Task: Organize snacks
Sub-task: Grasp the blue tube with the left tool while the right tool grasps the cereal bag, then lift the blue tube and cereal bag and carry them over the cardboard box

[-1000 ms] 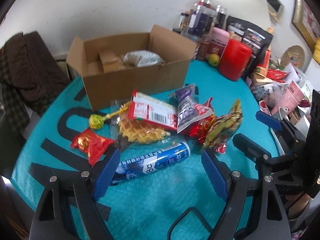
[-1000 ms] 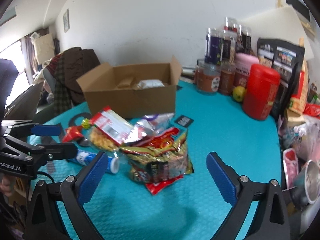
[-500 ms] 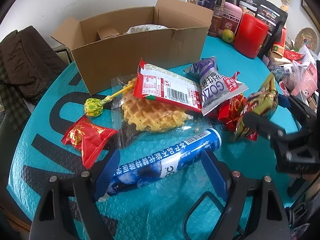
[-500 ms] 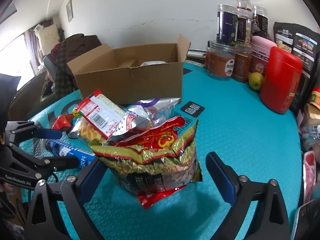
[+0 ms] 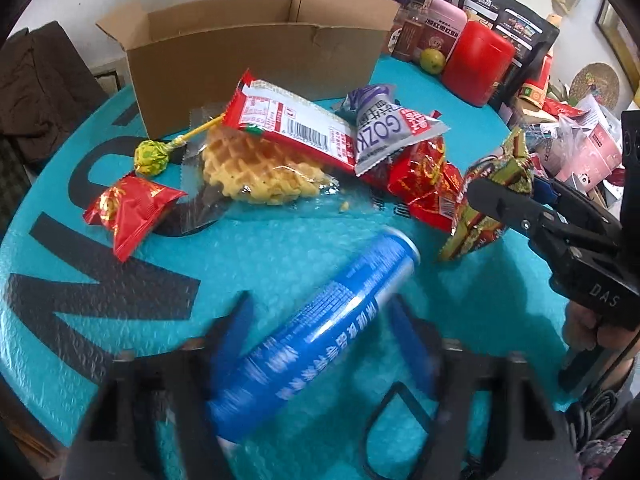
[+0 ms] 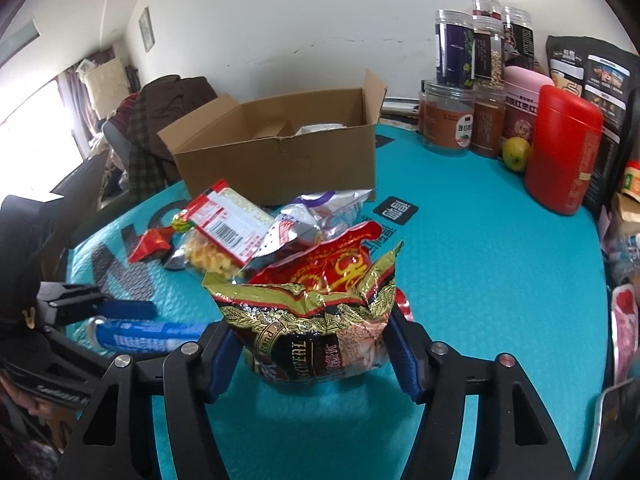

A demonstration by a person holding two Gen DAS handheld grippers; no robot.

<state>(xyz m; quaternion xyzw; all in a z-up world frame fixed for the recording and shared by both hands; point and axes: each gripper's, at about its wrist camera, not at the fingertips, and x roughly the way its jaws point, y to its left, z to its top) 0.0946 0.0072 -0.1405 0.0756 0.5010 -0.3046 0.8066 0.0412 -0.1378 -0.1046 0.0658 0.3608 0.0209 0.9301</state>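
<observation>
Both tongs have just been closing: my left gripper (image 5: 320, 344) now pinches the blue tube (image 5: 316, 340) across its middle on the teal mat (image 5: 280, 256), and my right gripper (image 6: 310, 350) squeezes the gold snack bag (image 6: 316, 332) low on its sides. I judge the tube stiff but slick and prone to rolling. The puffy foil bag looks light and crushable, so I'd grip it gently.

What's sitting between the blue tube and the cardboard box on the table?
In the left wrist view, a waffle in clear wrap lies between the blue tube and the cardboard box, with a red-and-white packet propped over the waffle's far edge.
</observation>
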